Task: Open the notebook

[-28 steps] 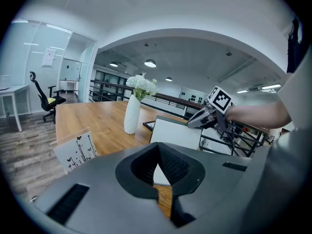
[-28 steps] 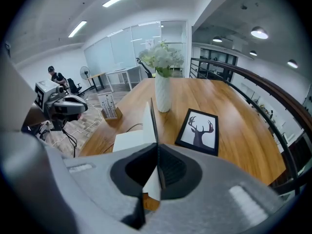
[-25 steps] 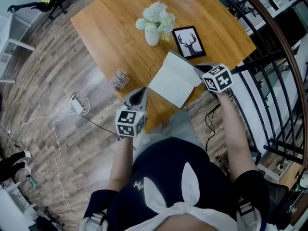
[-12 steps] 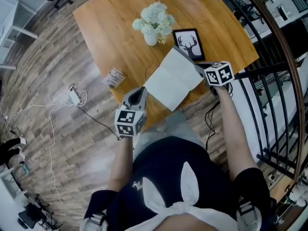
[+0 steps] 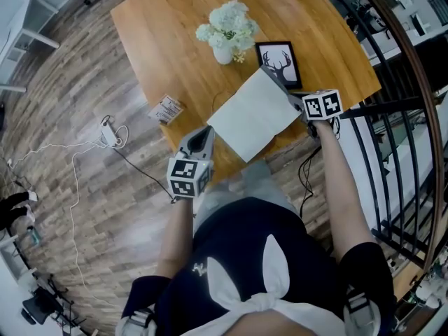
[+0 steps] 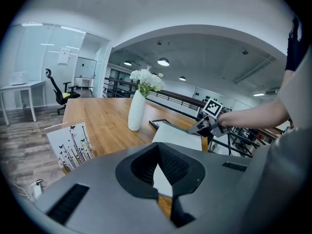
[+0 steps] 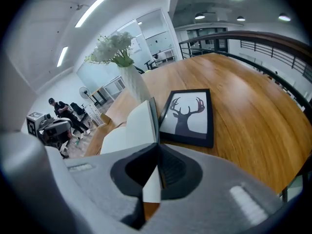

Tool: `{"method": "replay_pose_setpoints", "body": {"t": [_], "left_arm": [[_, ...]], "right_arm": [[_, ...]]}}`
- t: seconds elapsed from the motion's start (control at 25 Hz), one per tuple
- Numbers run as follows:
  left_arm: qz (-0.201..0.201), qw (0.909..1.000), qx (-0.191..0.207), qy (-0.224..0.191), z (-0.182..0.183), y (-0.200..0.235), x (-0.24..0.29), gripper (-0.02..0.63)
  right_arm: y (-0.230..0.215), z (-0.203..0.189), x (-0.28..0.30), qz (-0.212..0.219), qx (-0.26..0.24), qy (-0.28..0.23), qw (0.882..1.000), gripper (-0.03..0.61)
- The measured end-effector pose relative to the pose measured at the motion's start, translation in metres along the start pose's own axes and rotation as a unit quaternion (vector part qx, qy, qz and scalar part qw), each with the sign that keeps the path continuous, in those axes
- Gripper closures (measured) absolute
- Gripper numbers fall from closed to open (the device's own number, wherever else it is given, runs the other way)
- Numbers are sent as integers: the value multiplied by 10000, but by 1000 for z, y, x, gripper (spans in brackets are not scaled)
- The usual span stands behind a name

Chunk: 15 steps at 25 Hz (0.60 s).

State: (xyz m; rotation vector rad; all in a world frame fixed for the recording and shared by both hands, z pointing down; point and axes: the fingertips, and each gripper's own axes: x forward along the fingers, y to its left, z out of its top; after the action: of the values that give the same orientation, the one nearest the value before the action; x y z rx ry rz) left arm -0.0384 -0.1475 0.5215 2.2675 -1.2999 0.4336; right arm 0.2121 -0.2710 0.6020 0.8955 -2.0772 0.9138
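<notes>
The right claw (image 7: 151,186) was clenched on the edge of a white leaf (image 7: 139,126) of the notebook (image 5: 252,116). The notebook lay partly open on the wooden surface (image 5: 168,40), stretching away to that claw's left with the held leaf raised at a tilt. Just ahead of the right claw lay a frame (image 5: 278,63) holding a deer print (image 7: 187,113). Farther ahead and to the left stood a white vase (image 5: 222,53) holding white flowers (image 5: 227,23). The left claw (image 6: 165,196) was closed on nothing at the near edge of the surface. The notebook was just ahead and to its right. A card (image 6: 70,143) printed with stems and butterflies stood to its left.
</notes>
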Motion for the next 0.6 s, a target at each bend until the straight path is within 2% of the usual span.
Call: {"method": "replay_pose_setpoints", "body": {"t": [0.12, 0.6], "left_arm": [[-14, 10000, 8, 31, -3, 1, 0, 597], [-86, 9999, 11, 108, -9, -2, 7, 597]], "right_arm": [[-2, -6, 2, 107, 280, -58, 9995, 565], [4, -34, 3, 390, 831, -150, 9957, 565]]}}
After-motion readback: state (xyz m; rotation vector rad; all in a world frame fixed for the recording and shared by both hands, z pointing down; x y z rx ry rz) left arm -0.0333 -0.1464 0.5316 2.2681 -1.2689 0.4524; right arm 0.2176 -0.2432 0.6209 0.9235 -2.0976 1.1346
